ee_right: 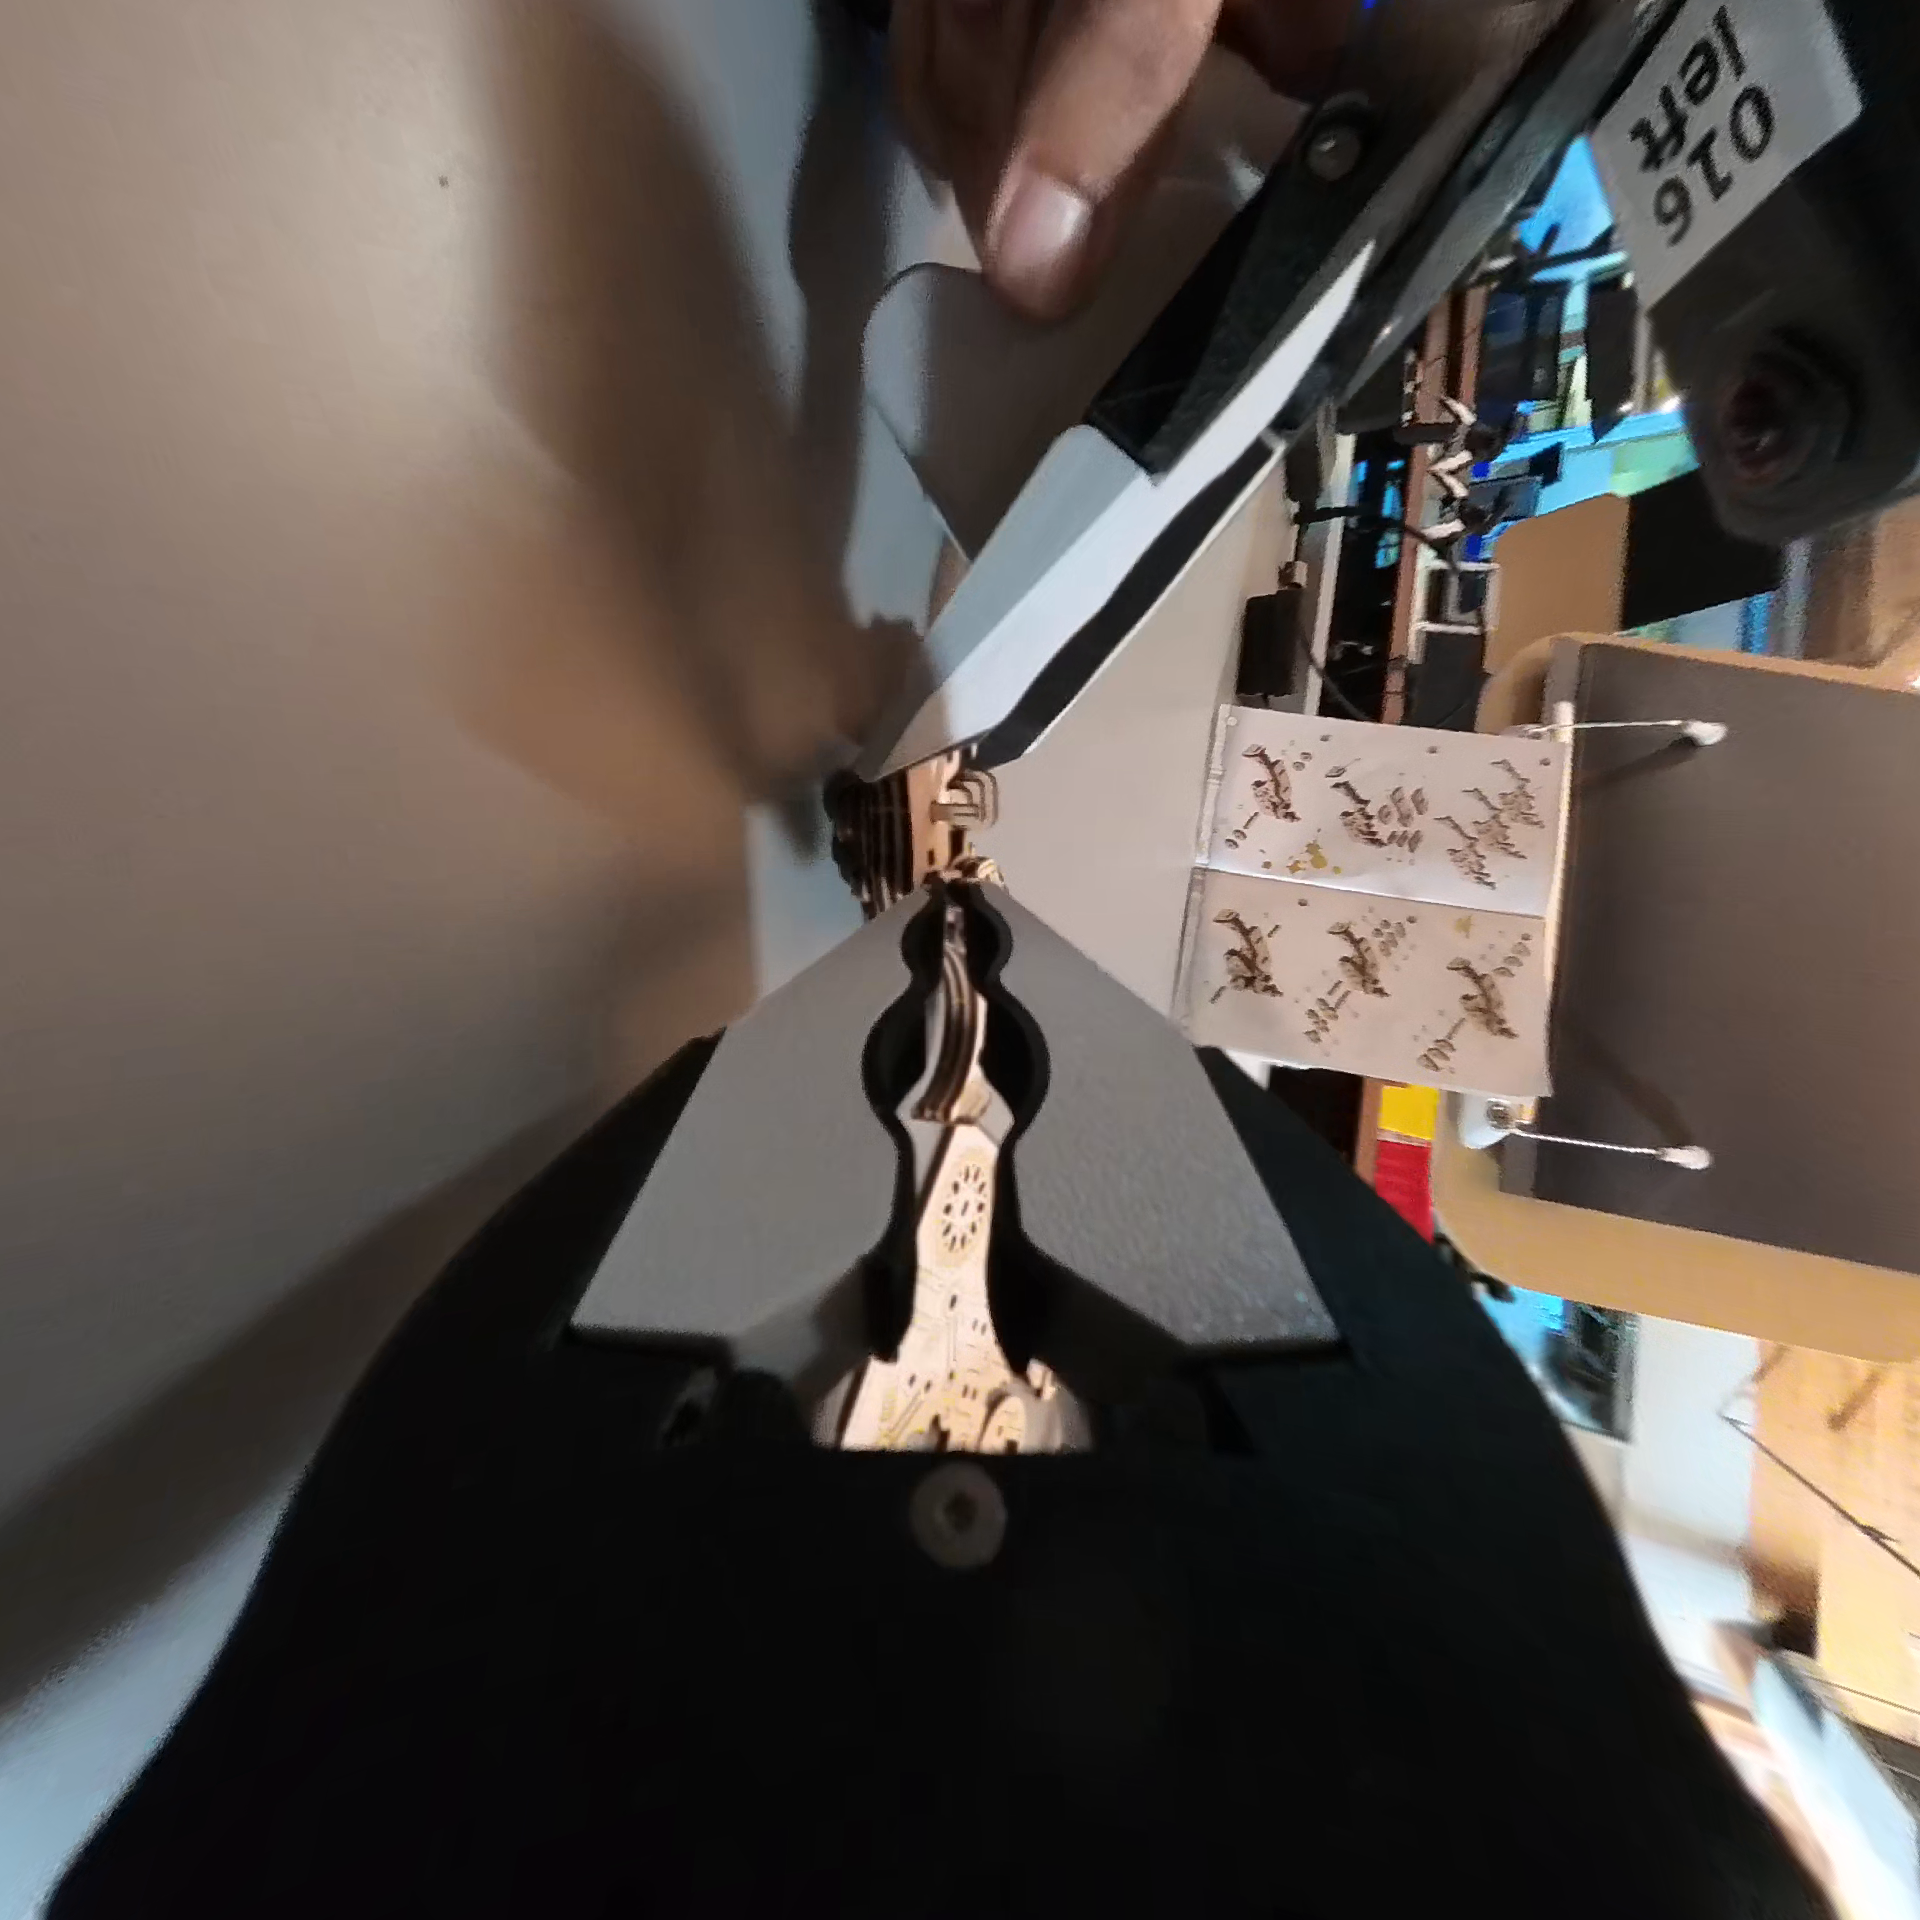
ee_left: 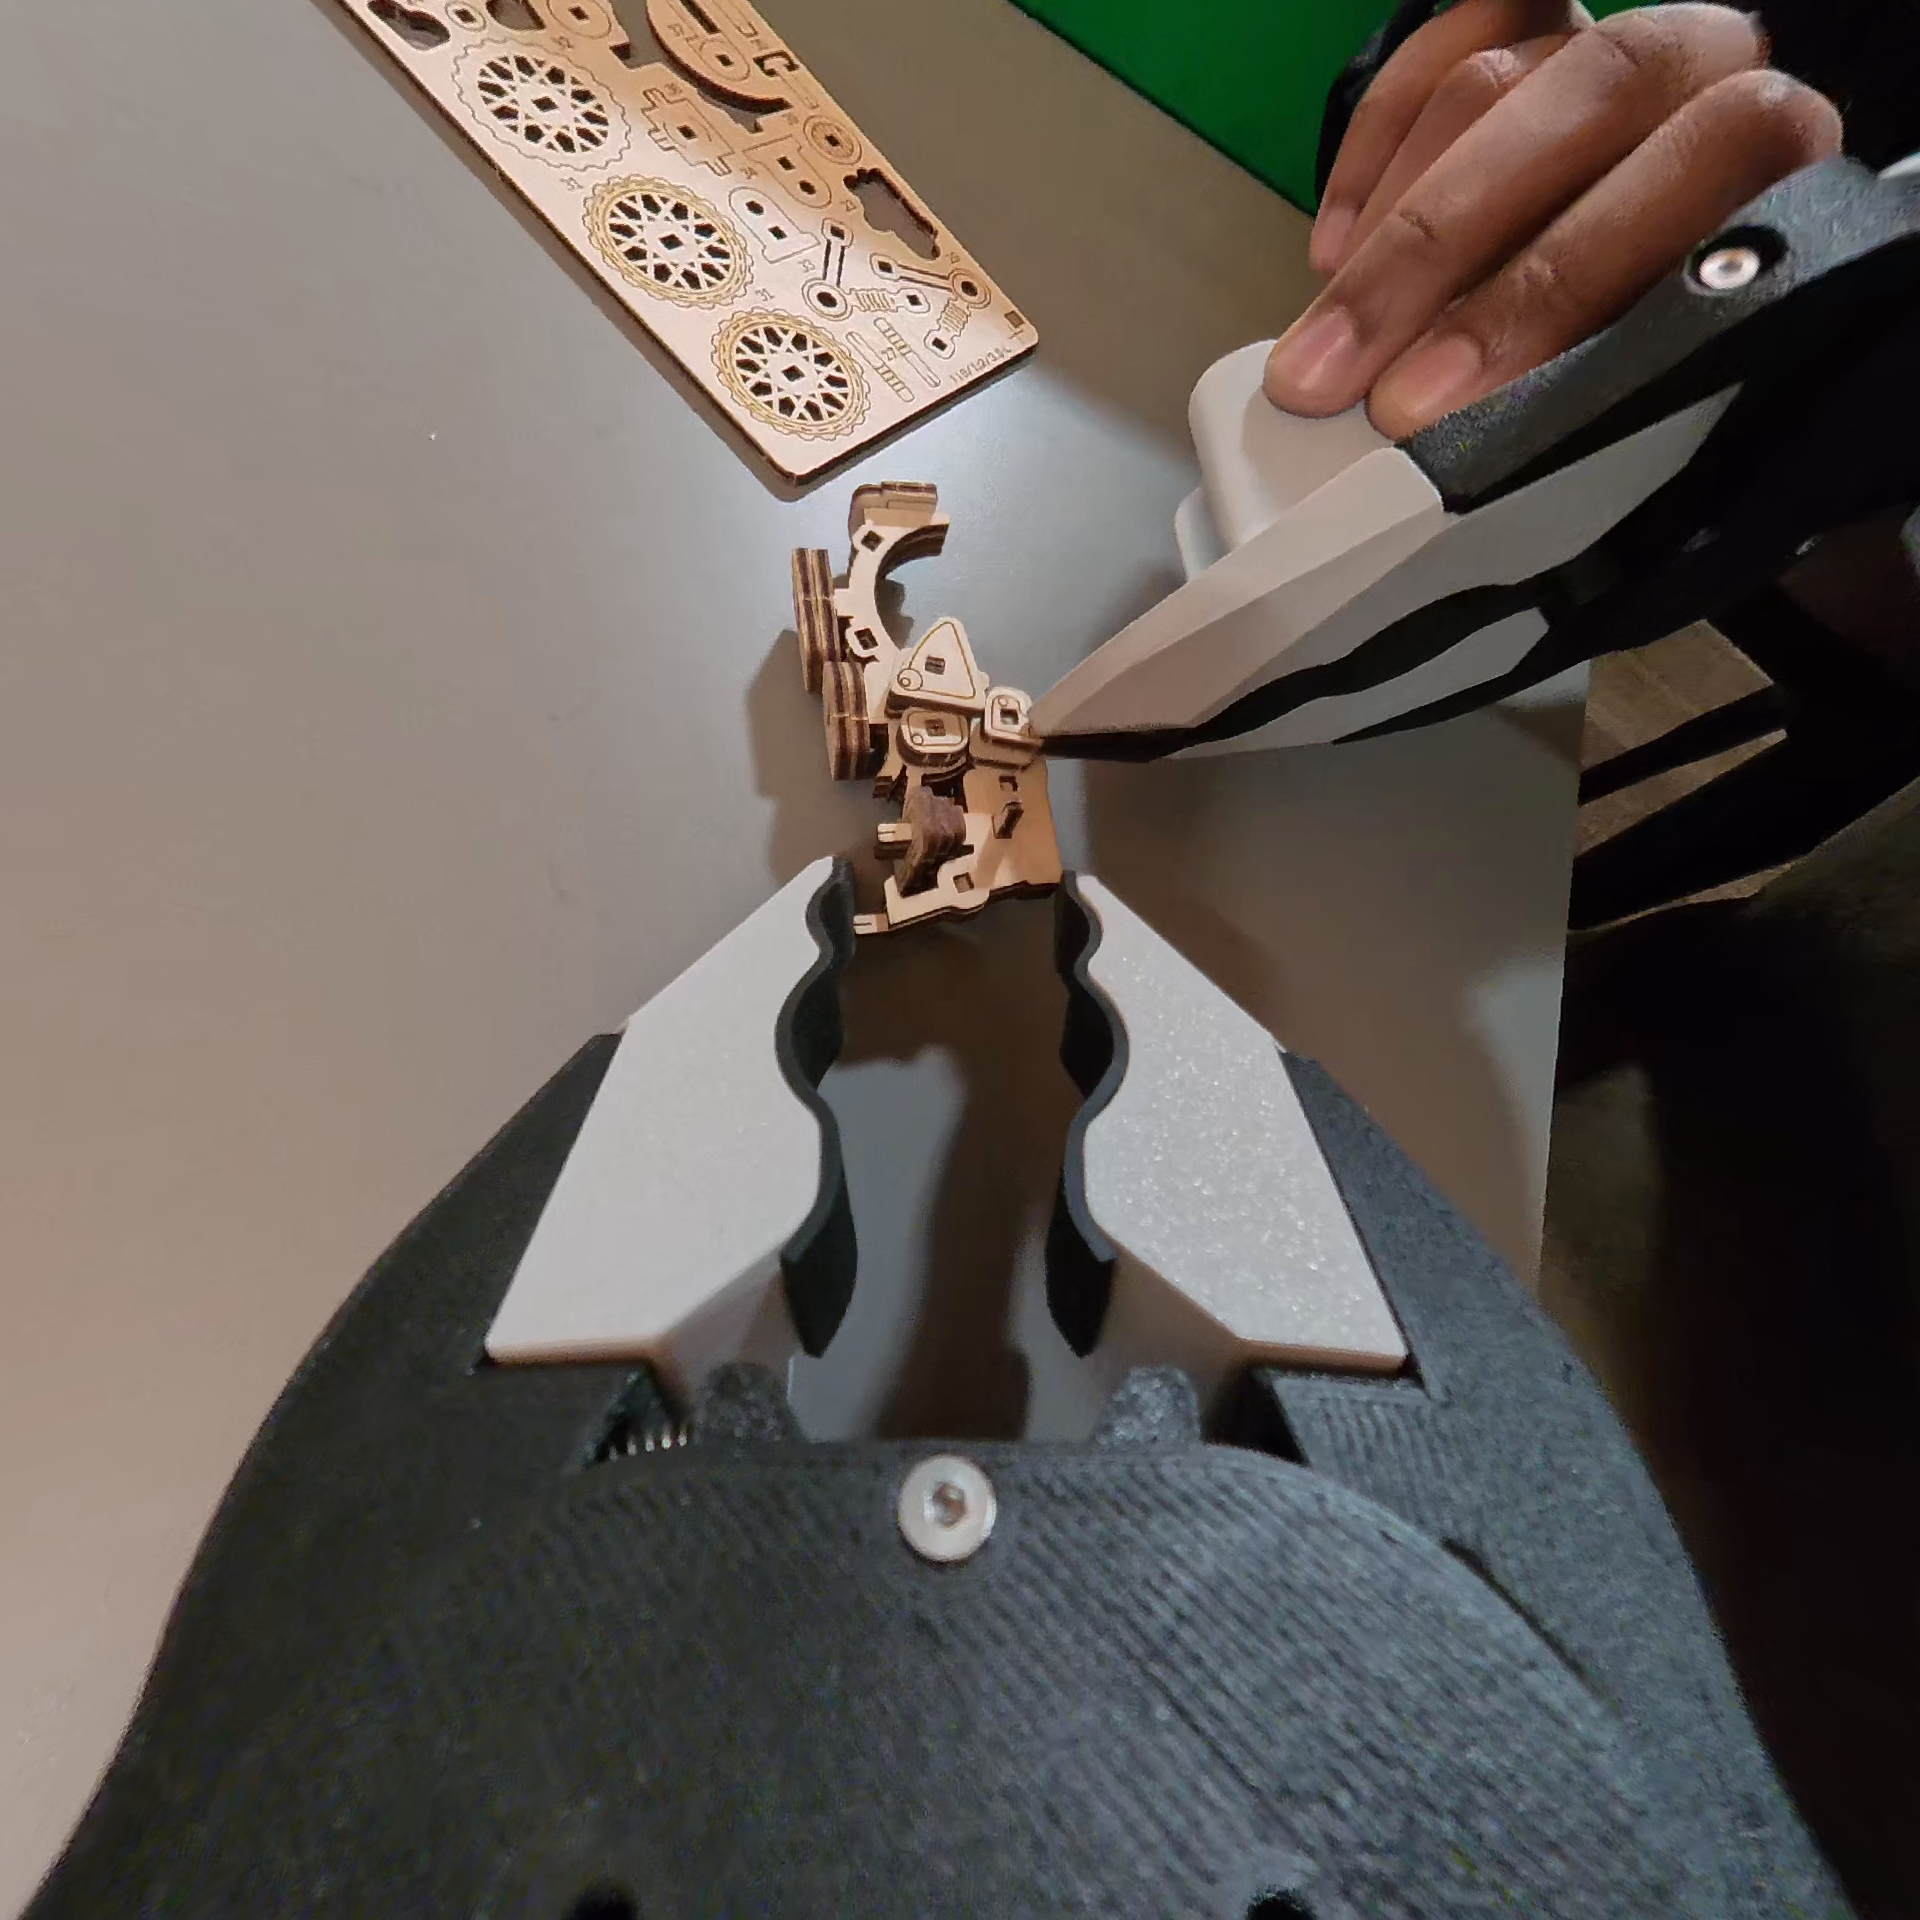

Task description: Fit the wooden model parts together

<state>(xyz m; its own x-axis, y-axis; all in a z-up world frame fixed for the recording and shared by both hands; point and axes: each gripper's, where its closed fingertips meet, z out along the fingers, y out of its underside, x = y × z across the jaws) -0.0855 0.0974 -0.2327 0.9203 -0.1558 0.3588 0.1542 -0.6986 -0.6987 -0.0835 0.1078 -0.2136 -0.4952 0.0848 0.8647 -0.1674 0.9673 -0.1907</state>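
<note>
A partly built wooden model point(ee_left: 925, 717) stands on the grey table point(ee_left: 312, 831). My left gripper point(ee_left: 956, 888) is shut on its lower end, with the model's base between the fingertips. My right gripper point(ee_left: 1039, 727) comes in from the right, held by a hand point(ee_left: 1507, 208). It is shut on a small wooden part point(ee_left: 1006, 717) at the model's right side. In the right wrist view my right gripper point(ee_right: 951, 899) pinches a thin layered wooden piece point(ee_right: 948, 1008) against the model point(ee_right: 940, 821). The left gripper point(ee_right: 883, 774) reaches the model from the upper right.
A laser-cut wooden sheet point(ee_left: 727, 239) with wheels and other parts lies flat at the back left. The table's right edge point(ee_left: 1558, 935) runs close to the model. An illustrated instruction sheet point(ee_right: 1371, 894) hangs on a stand behind. A green surface point(ee_left: 1195, 83) lies at the back.
</note>
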